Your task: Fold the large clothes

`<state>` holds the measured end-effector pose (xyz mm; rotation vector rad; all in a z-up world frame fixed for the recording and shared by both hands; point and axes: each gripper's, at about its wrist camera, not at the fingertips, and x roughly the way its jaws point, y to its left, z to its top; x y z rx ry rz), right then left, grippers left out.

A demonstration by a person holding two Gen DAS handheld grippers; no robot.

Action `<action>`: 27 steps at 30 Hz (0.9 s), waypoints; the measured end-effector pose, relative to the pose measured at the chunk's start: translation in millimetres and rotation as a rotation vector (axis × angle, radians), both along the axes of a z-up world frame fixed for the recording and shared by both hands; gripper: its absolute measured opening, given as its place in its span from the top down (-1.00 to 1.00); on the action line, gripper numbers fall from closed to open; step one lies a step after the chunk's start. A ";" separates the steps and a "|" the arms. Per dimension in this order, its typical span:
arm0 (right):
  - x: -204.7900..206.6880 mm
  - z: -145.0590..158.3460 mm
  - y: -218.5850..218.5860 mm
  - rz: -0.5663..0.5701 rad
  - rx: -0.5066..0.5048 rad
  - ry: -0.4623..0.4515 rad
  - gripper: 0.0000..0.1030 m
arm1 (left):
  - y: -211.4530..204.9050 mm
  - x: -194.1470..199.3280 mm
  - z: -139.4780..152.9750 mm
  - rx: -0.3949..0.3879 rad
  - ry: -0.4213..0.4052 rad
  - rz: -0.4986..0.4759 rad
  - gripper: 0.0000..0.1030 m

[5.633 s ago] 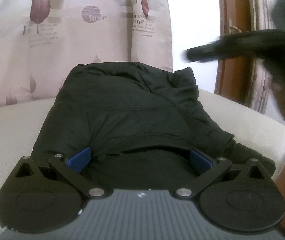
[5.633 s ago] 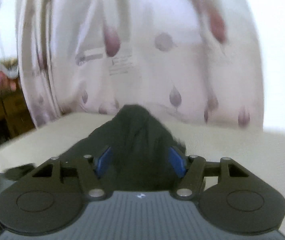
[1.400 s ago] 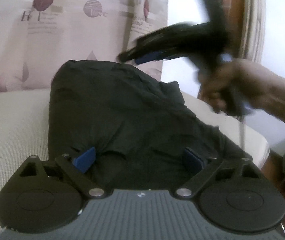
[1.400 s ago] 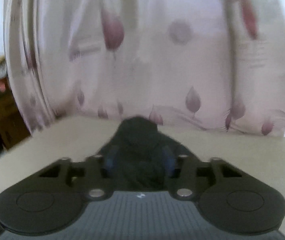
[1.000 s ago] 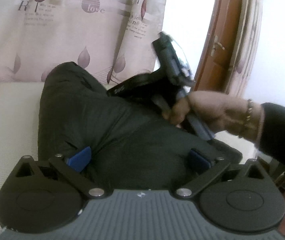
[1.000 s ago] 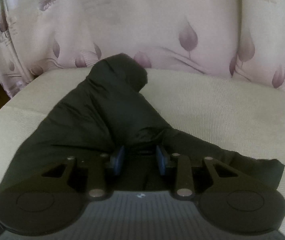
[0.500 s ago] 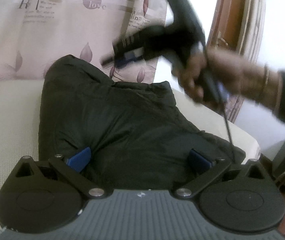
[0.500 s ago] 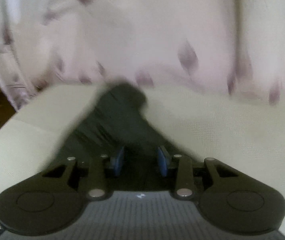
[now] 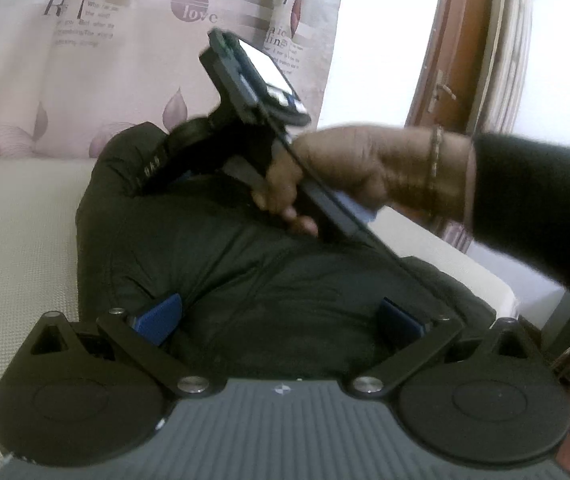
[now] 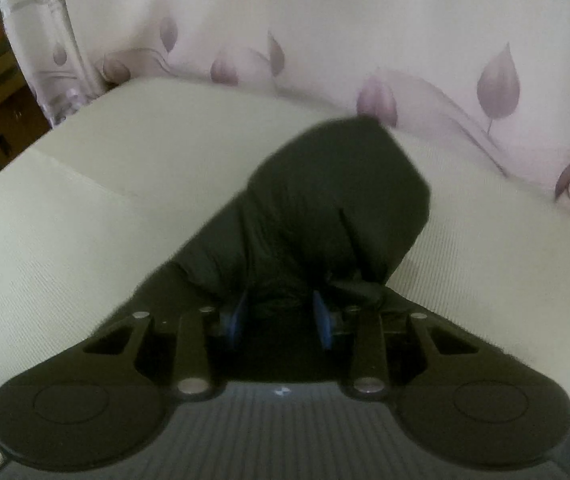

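We note the dark padded jacket (image 9: 269, 280) bunched on the cream cushion (image 9: 17, 248), its far end near the leaf-print curtain (image 9: 85, 72). Nearest us on the left, the left gripper (image 9: 279, 318) stands with jaws wide, blue pads (image 9: 159, 318) resting on or just above the fabric on either side of a broad mound; nothing is pinched there. We judge this side unsecured: if the far end gets pulled, the near bulk may slide or unroll.

Moving right in the left wrist view, the right gripper (image 9: 157, 168) reaches into the far end of the jacket, the person's hand (image 9: 337, 172) on its handle. In the right wrist view its jaws are narrow, closed on a fold of the jacket between the blue pads (image 10: 322, 320). The bite looks shallow, near the pad roots. Slick, puffy cloth could slip out under a lift, or only the outer layer may come up, leaving a lopsided fold. The cable (image 9: 365, 232) trailing across the jacket could snag.
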<state>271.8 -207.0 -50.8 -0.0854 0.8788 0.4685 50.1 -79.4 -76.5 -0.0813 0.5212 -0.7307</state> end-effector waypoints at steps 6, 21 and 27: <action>0.5 4.3 -4.4 -0.024 0.010 0.036 0.27 | -6.4 -2.0 2.5 0.050 0.001 -0.006 -1.00; -144.2 -23.8 -167.9 -0.300 0.172 0.018 -0.34 | -10.4 -8.8 3.2 0.058 -0.003 0.022 -1.00; -150.1 -21.7 -186.6 -0.318 0.275 0.017 -0.40 | -14.7 -10.5 3.5 0.096 -0.025 0.039 -1.00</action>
